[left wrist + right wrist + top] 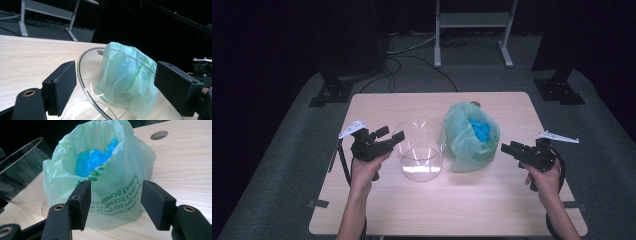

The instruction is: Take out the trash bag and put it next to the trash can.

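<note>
A clear round container [419, 150] stands mid-table. Right beside it sits a green compostable bag [467, 145], open at the top with crumpled blue material [481, 129] inside. My left gripper [393, 135] is open at the container's left side. In the left gripper view the container's rim [82, 82] curves up between the open jaws of the left gripper [115, 72], with the bag [125, 77] behind the glass. My right gripper [508, 147] is open just right of the bag. In the right gripper view the bag [117, 165] lies just beyond the right gripper [115, 187], apart from its pads.
The wooden table [437, 205] has a round hole [475, 104] near its far edge, behind the bag. On the floor beyond it are a white frame [472, 20], cables and two black stand bases [332, 92] [559, 90].
</note>
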{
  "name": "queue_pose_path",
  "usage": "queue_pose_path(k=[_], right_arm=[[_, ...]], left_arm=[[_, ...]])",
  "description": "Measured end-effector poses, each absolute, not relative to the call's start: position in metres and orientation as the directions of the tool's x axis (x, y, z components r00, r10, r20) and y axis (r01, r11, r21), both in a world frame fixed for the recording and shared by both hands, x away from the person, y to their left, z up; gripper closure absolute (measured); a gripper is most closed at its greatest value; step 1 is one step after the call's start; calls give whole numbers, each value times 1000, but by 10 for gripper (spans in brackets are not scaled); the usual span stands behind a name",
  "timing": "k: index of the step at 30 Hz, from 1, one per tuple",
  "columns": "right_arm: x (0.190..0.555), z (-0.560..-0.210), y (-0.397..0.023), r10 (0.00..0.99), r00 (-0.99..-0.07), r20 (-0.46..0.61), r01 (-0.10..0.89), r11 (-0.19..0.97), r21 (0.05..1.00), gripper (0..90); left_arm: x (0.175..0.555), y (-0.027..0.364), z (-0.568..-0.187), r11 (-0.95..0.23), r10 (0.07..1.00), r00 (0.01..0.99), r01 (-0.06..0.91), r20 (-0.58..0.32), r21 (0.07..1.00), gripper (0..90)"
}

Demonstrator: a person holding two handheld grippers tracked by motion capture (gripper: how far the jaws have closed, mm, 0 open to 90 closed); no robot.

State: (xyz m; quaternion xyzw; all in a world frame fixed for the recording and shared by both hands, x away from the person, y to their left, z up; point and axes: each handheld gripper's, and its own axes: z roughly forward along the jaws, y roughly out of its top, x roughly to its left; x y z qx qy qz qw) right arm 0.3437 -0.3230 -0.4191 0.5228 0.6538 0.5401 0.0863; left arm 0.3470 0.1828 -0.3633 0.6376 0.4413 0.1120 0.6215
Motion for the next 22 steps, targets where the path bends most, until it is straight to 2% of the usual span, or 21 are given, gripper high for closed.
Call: queue_pose_path(k=[17, 22], right_arm=[[333, -431, -331, 782, -421, 459, 598, -141, 789, 405], [321, -435, -332, 809, -412, 420, 573, -128, 809, 399]], left_arm=[[347, 183, -364, 163, 701, 586, 424, -407, 891, 170], [346, 183, -362, 166, 701, 587, 419, -406, 893, 170]])
